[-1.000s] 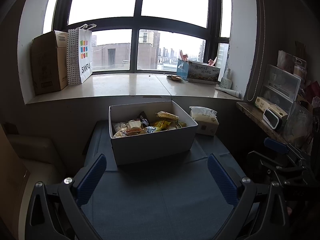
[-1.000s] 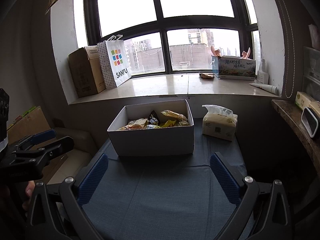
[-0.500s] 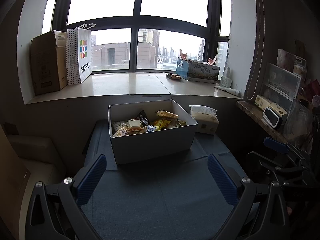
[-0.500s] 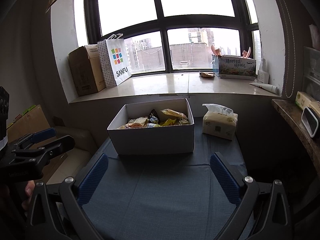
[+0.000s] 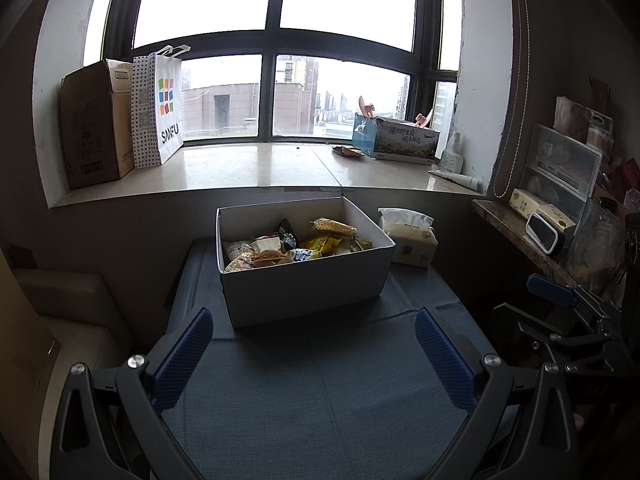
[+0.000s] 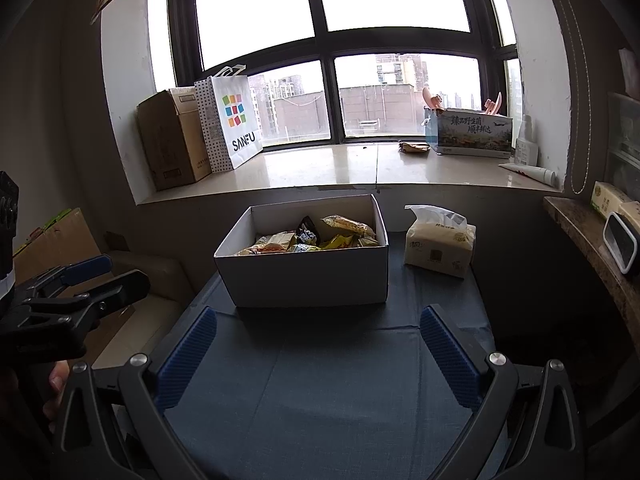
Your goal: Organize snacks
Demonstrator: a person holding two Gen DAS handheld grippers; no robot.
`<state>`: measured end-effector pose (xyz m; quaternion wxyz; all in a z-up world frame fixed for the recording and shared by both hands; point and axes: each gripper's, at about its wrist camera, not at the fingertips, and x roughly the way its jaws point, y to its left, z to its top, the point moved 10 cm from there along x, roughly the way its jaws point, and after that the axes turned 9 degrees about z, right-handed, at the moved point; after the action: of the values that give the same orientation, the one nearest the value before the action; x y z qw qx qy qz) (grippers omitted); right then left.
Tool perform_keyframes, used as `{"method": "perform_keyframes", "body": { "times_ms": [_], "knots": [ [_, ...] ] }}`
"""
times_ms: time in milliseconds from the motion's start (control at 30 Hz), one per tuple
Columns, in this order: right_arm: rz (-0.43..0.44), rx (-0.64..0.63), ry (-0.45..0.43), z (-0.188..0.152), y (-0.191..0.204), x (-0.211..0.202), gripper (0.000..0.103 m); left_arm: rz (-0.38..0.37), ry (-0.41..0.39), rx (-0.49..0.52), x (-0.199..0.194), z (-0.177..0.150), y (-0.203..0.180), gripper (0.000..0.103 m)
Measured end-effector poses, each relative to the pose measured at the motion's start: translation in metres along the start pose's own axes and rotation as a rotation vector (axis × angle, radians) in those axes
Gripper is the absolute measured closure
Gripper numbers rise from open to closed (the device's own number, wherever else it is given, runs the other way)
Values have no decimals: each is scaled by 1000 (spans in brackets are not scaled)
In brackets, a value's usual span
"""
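Observation:
A white cardboard box (image 5: 304, 284) stands on the blue-grey table cloth (image 5: 320, 392), filled with several snack packets (image 5: 296, 242). It also shows in the right wrist view (image 6: 312, 276), with the snack packets (image 6: 320, 236) inside. My left gripper (image 5: 316, 344) is open and empty, held back from the box's near side. My right gripper (image 6: 318, 340) is open and empty, also short of the box. Each gripper shows at the edge of the other's view: the right one (image 5: 560, 312), the left one (image 6: 76, 284).
A tissue pack (image 6: 440, 244) lies right of the box. The window sill (image 5: 248, 172) holds a brown carton (image 5: 96, 124), a SANFU paper bag (image 5: 160, 112) and a printed box (image 5: 400, 140). A shelf (image 5: 520, 232) with small items runs along the right.
Both views have shifted very slightly; the box sits a touch higher in frame. Both grippers stay open and empty.

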<state>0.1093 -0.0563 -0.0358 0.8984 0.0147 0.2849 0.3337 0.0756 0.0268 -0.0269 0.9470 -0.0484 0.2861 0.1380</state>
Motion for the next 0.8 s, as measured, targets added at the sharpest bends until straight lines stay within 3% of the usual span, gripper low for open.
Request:
{"method": "perform_keyframes", "body": {
  "times_ms": [800],
  "knots": [
    [-3, -1, 8, -4, 1, 1, 0, 0, 1, 12, 2, -2, -1, 0]
  ]
}}
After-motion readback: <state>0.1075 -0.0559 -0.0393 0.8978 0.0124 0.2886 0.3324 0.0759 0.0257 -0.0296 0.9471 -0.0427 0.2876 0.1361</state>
